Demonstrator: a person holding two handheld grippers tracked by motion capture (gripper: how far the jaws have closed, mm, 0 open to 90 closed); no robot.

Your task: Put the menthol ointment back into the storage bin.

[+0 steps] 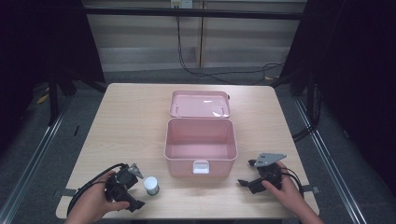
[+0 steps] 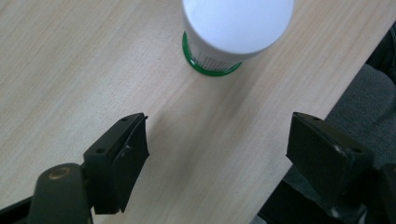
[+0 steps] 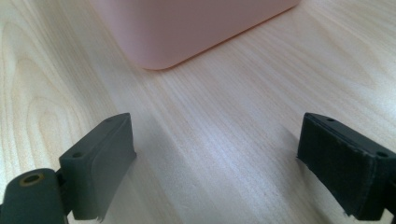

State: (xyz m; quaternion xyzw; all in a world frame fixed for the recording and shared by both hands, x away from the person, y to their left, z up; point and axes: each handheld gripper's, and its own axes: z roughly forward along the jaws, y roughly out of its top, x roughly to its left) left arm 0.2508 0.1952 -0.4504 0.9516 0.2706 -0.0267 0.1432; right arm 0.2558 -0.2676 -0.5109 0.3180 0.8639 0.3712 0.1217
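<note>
So the little white bottle stands upright on the table, long axis vertical, white cap up and a green ring around its foot. It sits in the lower left of the high view, just left of the pink box's front corner and near the table's front edge. In the left gripper view it's at the top centre, seen cap-on.

Left tool is at the bottom left, right beside the bottle; its jaws stand apart with nothing between them, just bare wood, and the bottle sits beyond the tips.

Pink box sits mid-table, lid flipped back flat behind it, and the inside looks empty. White latch on the front wall.

Right tool is at the lower right, jaws wide and holding nothing, with the box's corner ahead of it at the top of its own view.
</note>
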